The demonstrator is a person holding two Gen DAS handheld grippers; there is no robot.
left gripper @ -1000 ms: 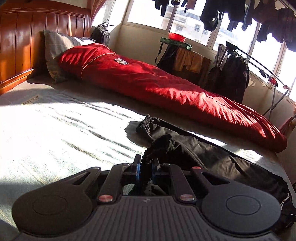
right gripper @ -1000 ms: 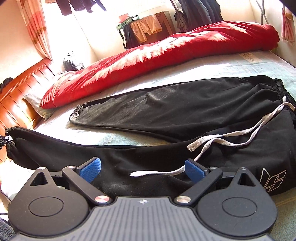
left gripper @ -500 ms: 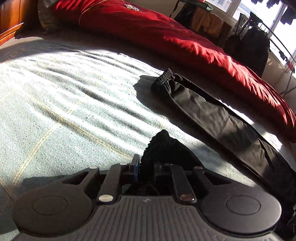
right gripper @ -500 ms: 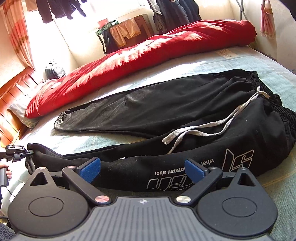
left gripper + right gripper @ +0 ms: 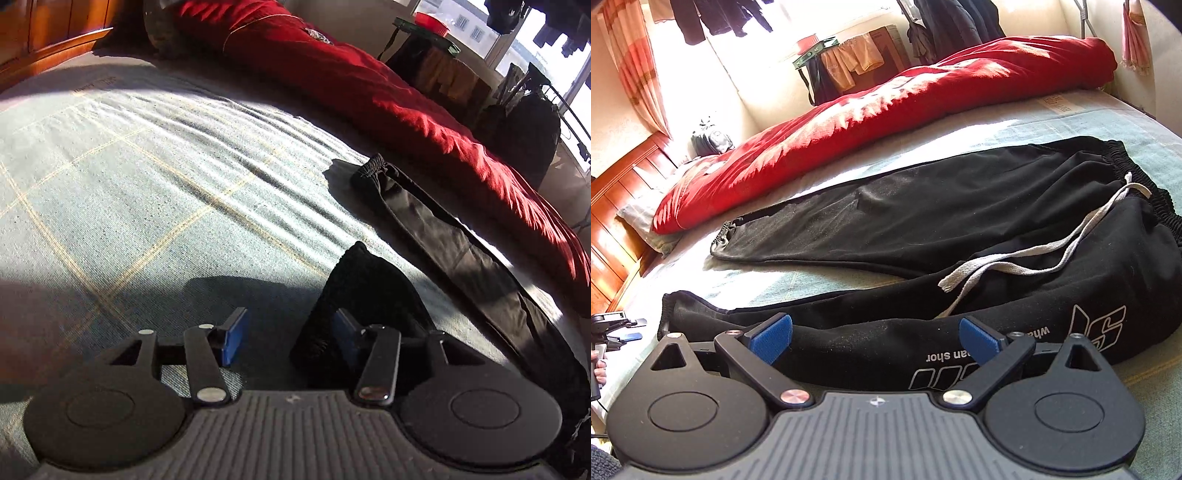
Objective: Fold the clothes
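**Trousers spread on the bed, both tongs apart**

Trousers (image 5: pixel 960 221), black with an elastic waistband and a pale drawstring (image 5: pixel 1034 254), lie lengthwise across the checked bedspread (image 5: pixel 129 192), beside a long red quilt (image 5: pixel 886 107). The right wrist view takes in nearly the whole garment; only the waistband's end runs off the right edge, and the white lettering on the near leg is partly covered by the right tongs (image 5: pixel 875 338), so it cannot be read whole. The left wrist view shows only the two leg ends: the far cuff (image 5: pixel 373 171) flat in the sunlight, the near cuff (image 5: pixel 365 291) humped up in deep shadow where its folds are hard to make out. The rest is cut off at the right edge.

Only the right wrist view shows the left tongs from outside, small at the left edge by the near cuff, with a person's hand (image 5: pixel 599 369) below; too small to judge contact.

The left tongs (image 5: pixel 291 334) are opening. The near cuff sits between the blue pads, lying against the right-hand pad (image 5: pixel 343 328) and clear of the other. The right tongs stand wide apart, holding nothing, poised over the near leg with the cloth just beyond the pads.
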